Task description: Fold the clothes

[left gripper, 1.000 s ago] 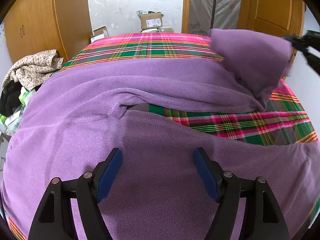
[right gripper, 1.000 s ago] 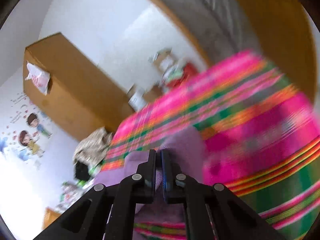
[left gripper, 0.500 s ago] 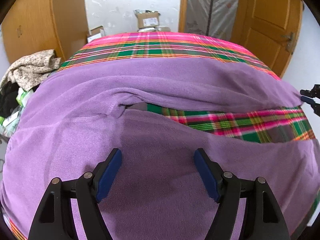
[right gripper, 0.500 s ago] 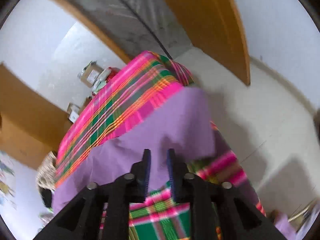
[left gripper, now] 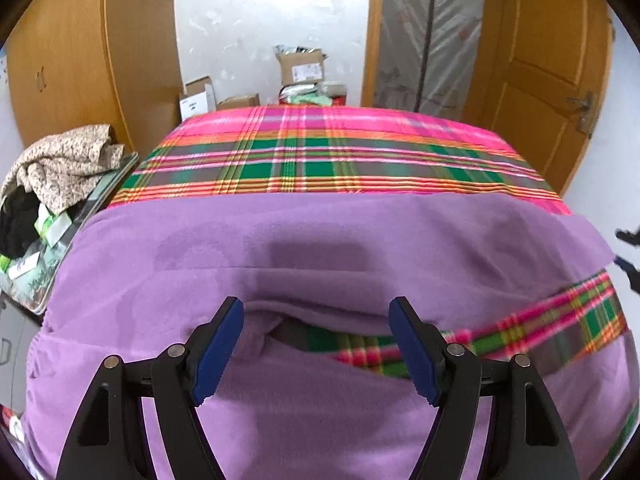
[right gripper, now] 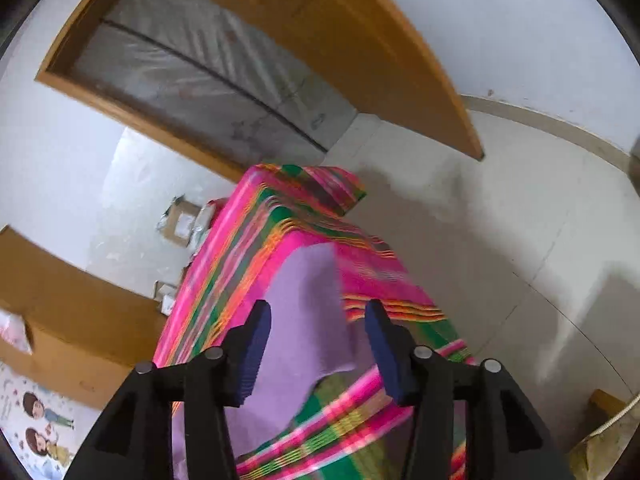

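From the left wrist camera, the left claw (left gripper: 316, 340) stands spread wide, its 2 blue pads apart and empty, hovering above the purple fleece garment (left gripper: 320, 248). The garment lies spread across the near part of a bed covered in a pink, green and orange plaid cloth (left gripper: 320, 156). One long purple part stretches flat across the bed, from its left side to its right edge; a second broad purple area lies nearer the camera, and a narrow strip of plaid shows between the 2 on the right. This view alone shows the beige floral bundle of clothes (left gripper: 64, 164) heaped at the left of the bed, the wooden wardrobe (left gripper: 80, 60) and the closed wooden door (left gripper: 548, 80). Cardboard boxes (left gripper: 300, 66) stand past the far end of the bed. At the right border, 2 dark tips of the right claw (left gripper: 628, 254) appear beside the end of the purple fabric.

From the right wrist camera, the right claw (right gripper: 318, 344) has just been opening and now gapes wide. The end of the purple garment lies on the bed's edge between its pads, not pinched by them. Only this view shows the pale floor (right gripper: 500, 240) beside the bed and cartoon wall stickers (right gripper: 44, 428) at lower left. The picture is somewhat blurred.
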### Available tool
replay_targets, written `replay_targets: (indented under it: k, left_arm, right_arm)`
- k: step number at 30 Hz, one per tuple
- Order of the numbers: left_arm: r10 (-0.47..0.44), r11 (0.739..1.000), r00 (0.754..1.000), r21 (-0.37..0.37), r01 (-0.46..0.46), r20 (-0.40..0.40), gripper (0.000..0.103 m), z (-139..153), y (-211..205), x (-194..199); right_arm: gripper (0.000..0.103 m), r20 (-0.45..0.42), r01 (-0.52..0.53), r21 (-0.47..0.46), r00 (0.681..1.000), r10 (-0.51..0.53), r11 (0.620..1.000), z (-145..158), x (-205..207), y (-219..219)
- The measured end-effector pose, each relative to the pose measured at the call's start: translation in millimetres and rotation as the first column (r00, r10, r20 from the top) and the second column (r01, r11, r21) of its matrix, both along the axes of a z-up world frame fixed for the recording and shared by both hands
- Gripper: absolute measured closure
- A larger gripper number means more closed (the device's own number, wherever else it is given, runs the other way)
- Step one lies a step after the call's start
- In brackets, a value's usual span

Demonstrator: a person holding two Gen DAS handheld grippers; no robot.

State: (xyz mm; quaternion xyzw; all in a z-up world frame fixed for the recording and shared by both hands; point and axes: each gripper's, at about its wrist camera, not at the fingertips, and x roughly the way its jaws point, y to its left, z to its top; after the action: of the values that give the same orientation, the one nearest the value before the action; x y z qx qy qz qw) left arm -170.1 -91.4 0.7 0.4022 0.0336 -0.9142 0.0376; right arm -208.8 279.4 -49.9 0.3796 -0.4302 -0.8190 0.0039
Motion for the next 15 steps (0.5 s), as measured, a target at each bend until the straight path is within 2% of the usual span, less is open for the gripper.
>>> replay_targets:
  k: [4, 6, 10, 15]
  left_arm:
    - [0.004, 1.0, 1.0, -0.001, -0.004, 0.008, 0.026, -4.0, 1.9, -17.4]
    - [0.001, 1.0, 1.0, -0.002, -0.001, -0.003, 0.026, -1.8, 4.6, -24.4]
    - [-0.003, 1.0, 1.0, -0.012, 0.003, -0.005, 0.026, -5.2, 8.5, -42.0]
    - [-0.024, 1.0, 0.998, -0.012, 0.025, 0.06, 0.026, -26.8, 18.8, -61.4]
  right_arm:
    - [0.053, 0.009, -0.059, -0.045, 0.998, 0.06, 0.997, -10.5, 2.8, -7.7]
    - [0.059, -0.003, -0.084, -0.059, 0.996, 0.084, 0.995, -9.2, 4.9, -16.2]
    - [0.06, -0.001, -0.089, -0.141, 0.996, 0.089, 0.986, -19.0, 7.2, -20.2]
    - [0.063, 0.044, -0.081, -0.24, 0.995, 0.094, 0.967, -39.4, -2.3, -24.3]
